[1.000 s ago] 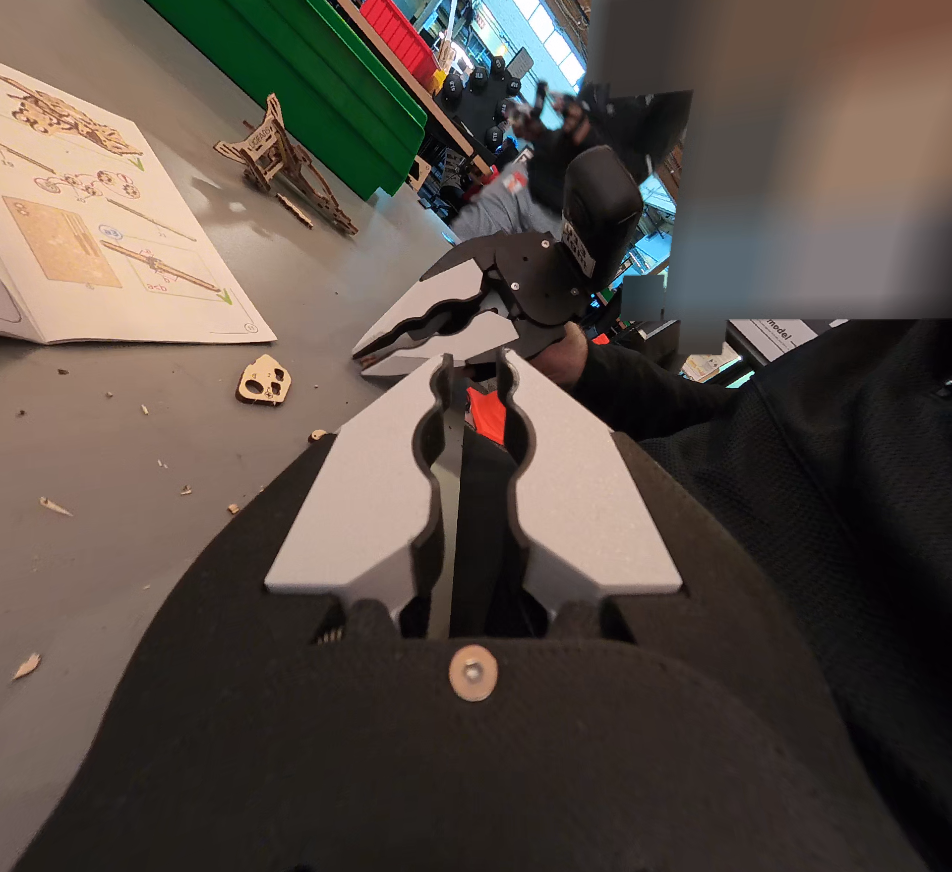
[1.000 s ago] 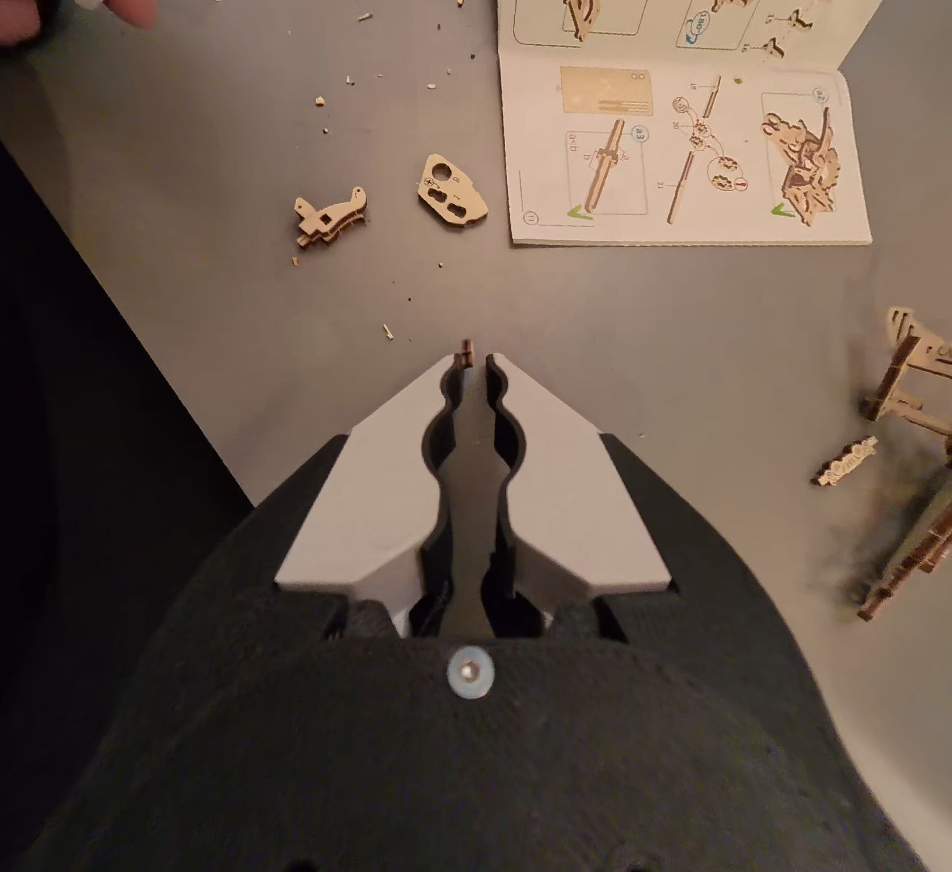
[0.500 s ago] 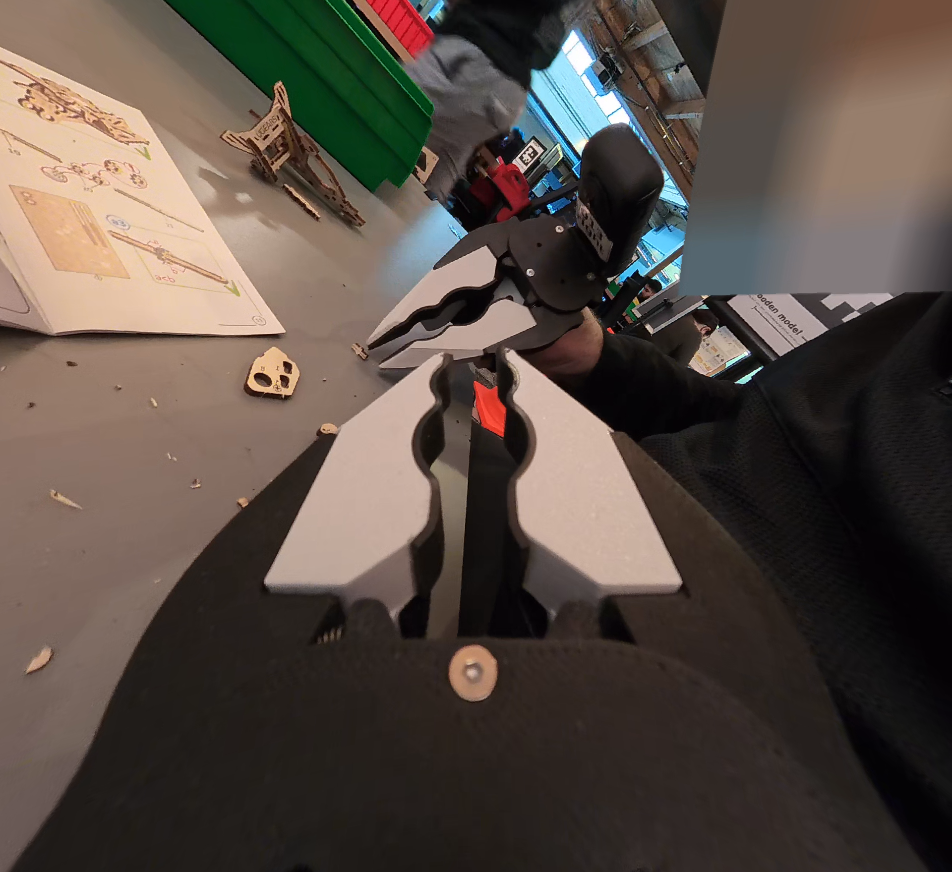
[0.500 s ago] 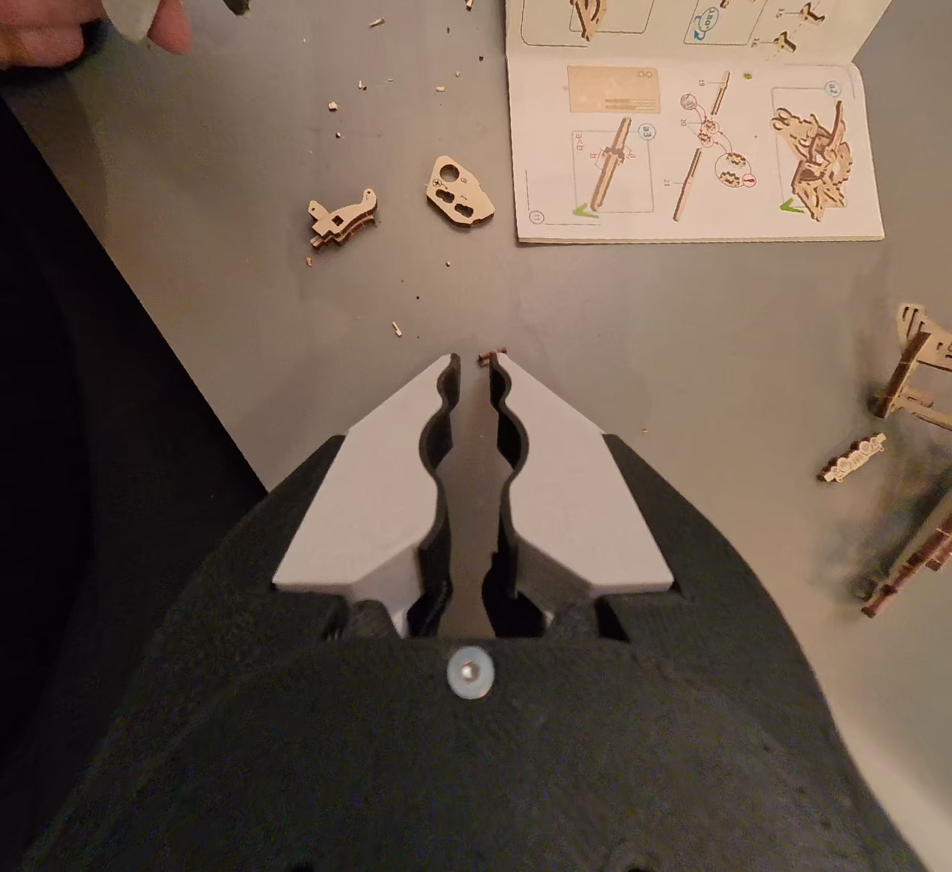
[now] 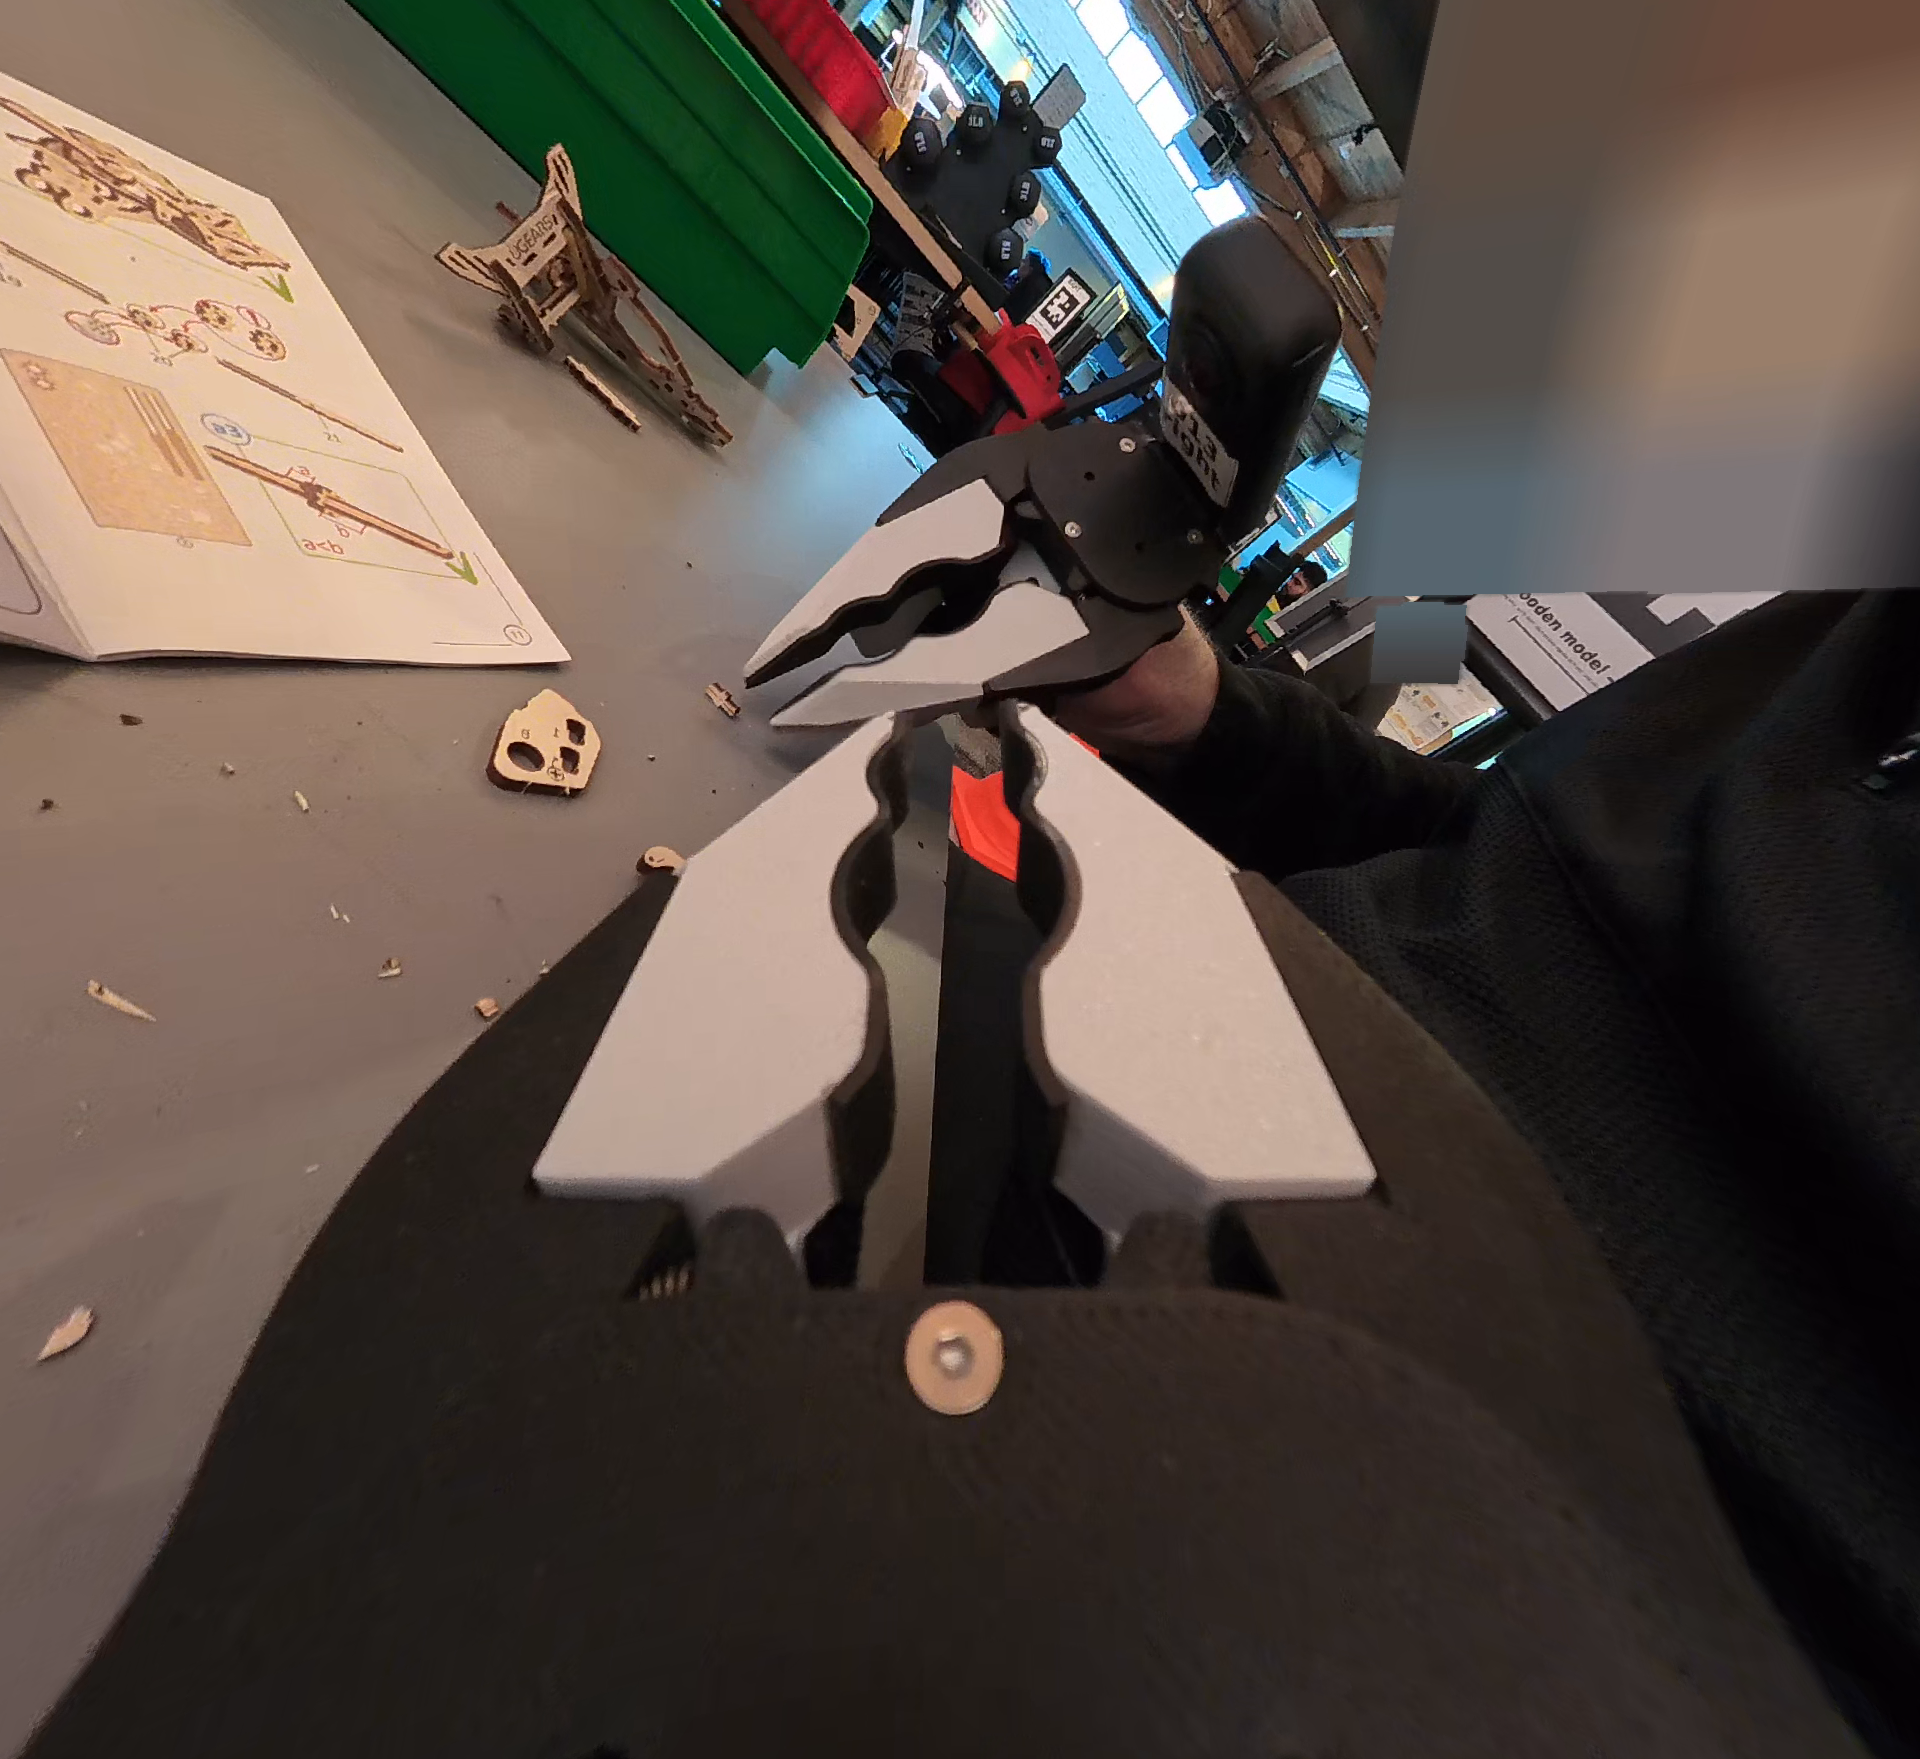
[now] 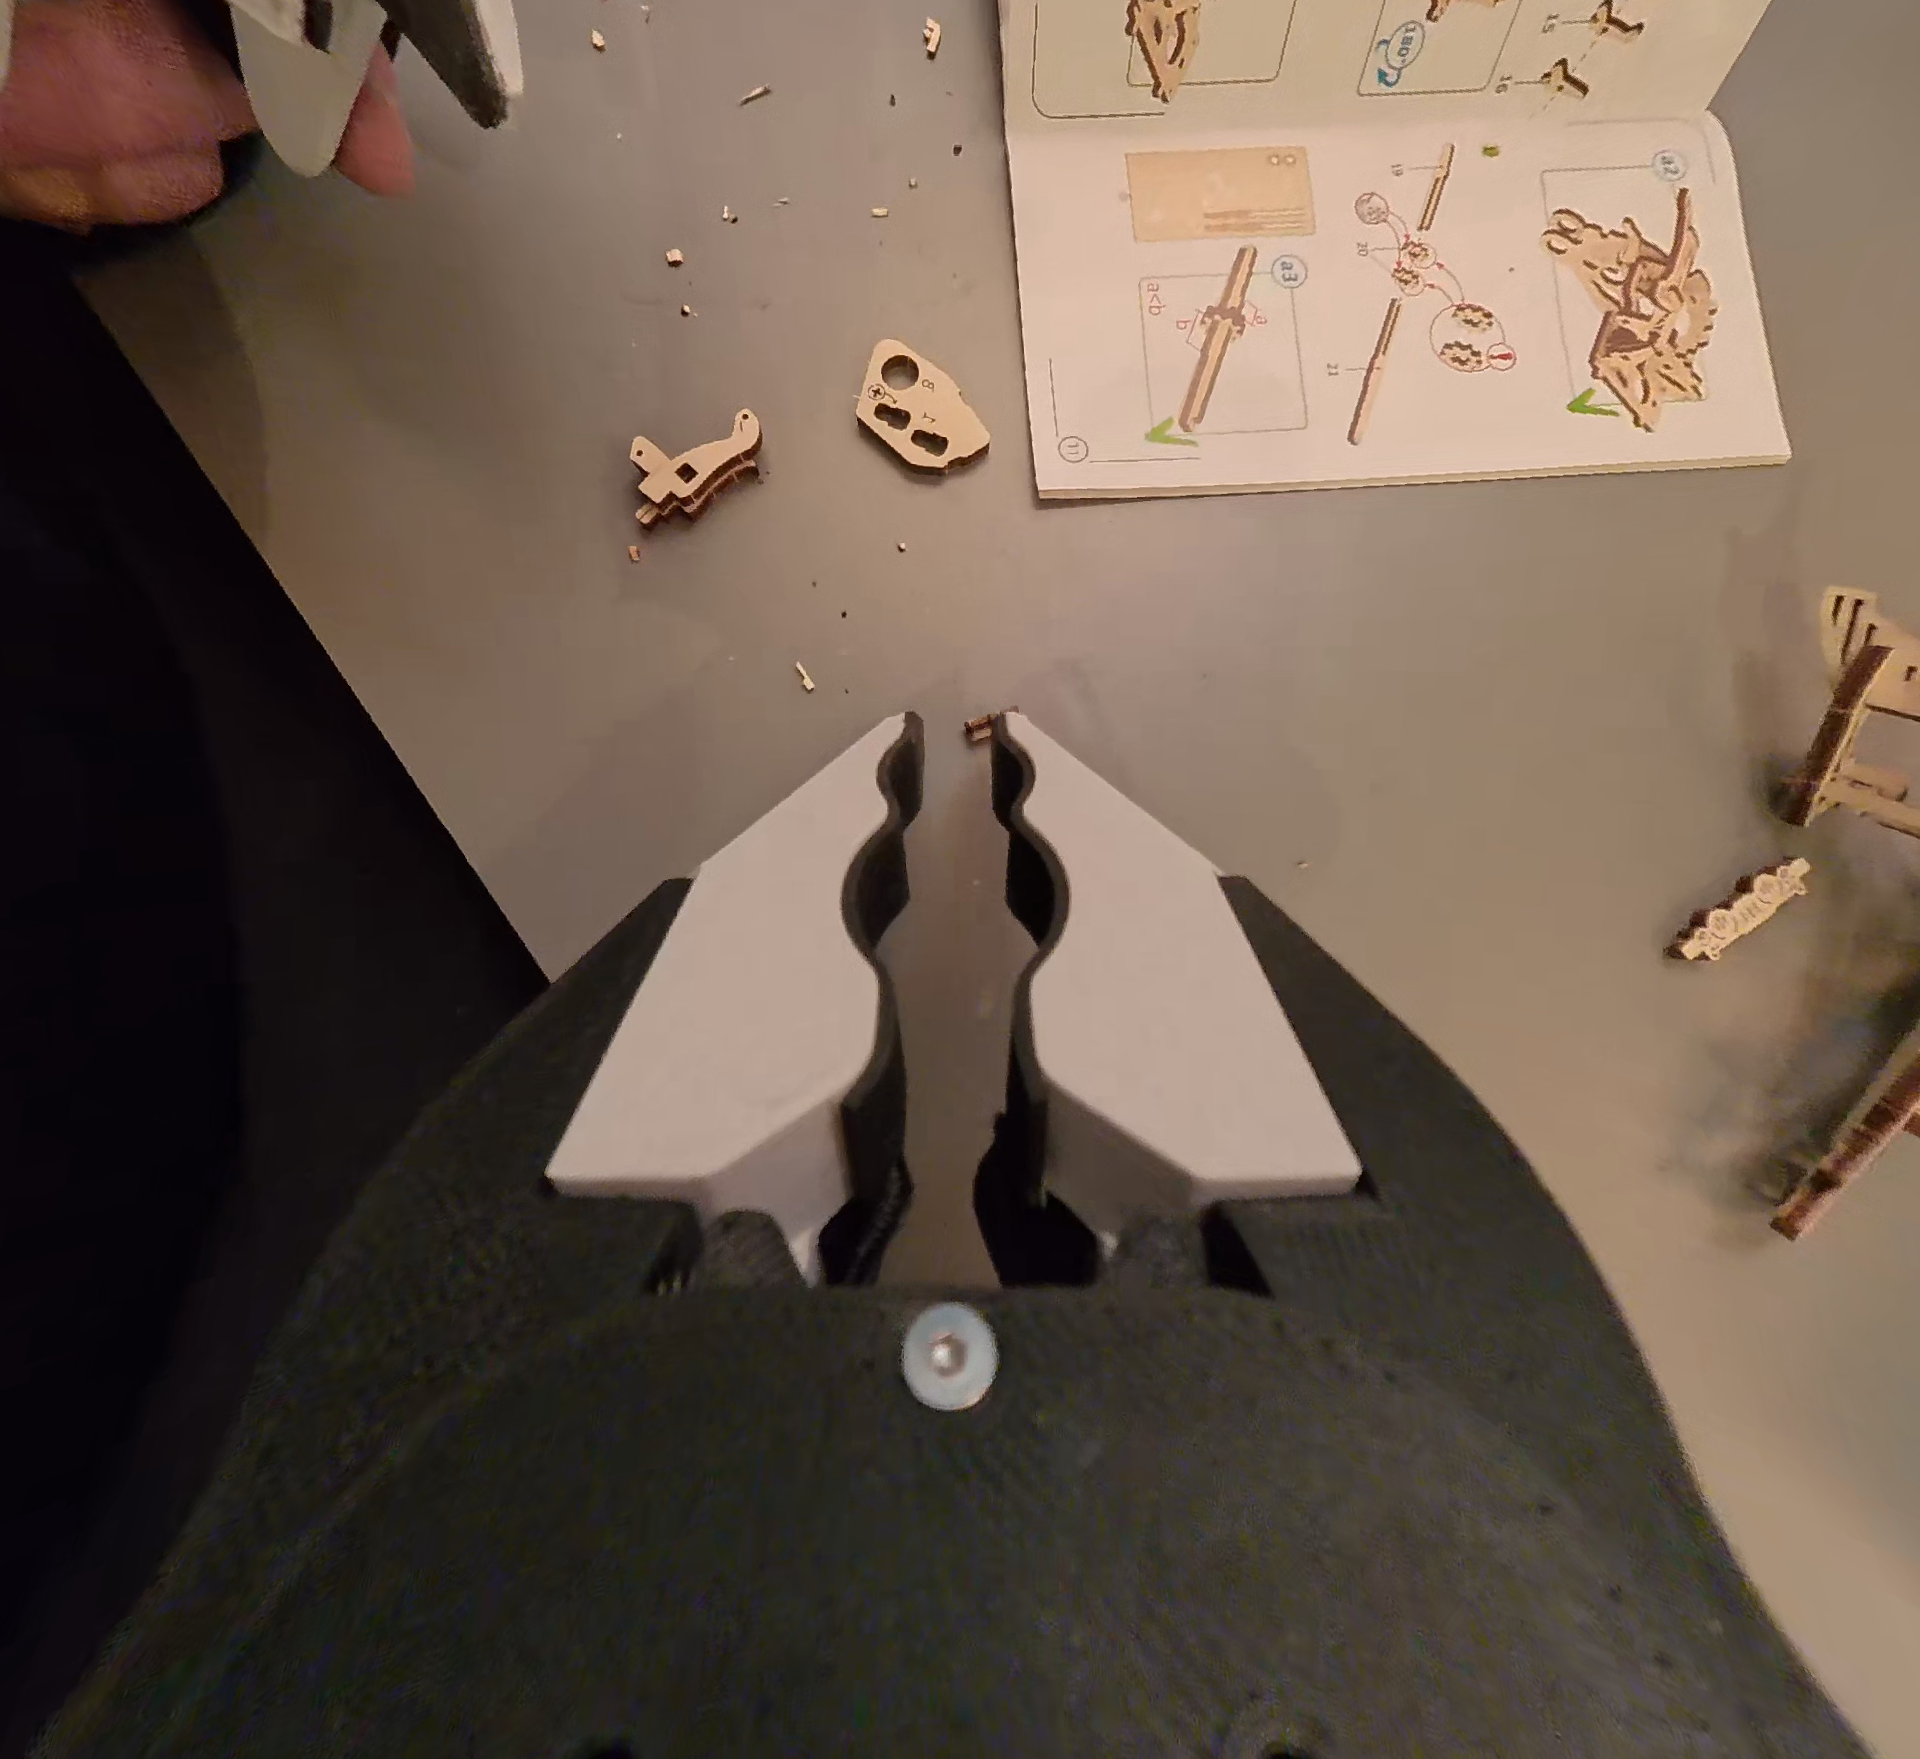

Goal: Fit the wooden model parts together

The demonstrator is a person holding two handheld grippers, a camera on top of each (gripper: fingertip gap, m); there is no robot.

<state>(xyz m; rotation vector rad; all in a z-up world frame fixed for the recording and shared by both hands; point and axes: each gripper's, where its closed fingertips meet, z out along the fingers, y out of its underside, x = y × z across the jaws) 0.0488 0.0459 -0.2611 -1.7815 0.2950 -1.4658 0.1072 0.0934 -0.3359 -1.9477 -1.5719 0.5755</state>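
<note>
My right gripper [image 6: 956,727] is slightly open, low over the grey table. A tiny wooden pin [image 6: 982,725] lies just off its right fingertip; in the left wrist view the pin [image 5: 720,699] rests on the table just in front of my right gripper [image 5: 769,696]. My left gripper [image 5: 954,722] is open and empty, pointing at the right one, and shows in the right wrist view [image 6: 416,78] at the top left. A flat holed wooden plate [image 6: 923,410] and a hooked wooden part [image 6: 694,468] lie beyond. A partly built wooden model [image 5: 582,307] stands farther off.
An open instruction booklet [image 6: 1403,255] lies past the plate. A green bin [image 5: 582,47] stands behind the model. A short wooden strip [image 6: 1740,909] lies beside the model [image 6: 1860,774]. Wood chips litter the table [image 6: 1247,670]. The table's edge runs diagonally at left, against a person's dark clothing. Tip to tip, the grippers are about 11 cm apart.
My right gripper has opened and let go of the tiny pin, which now lies on the table by its right fingertip. My left gripper has moved closer to the right one.
</note>
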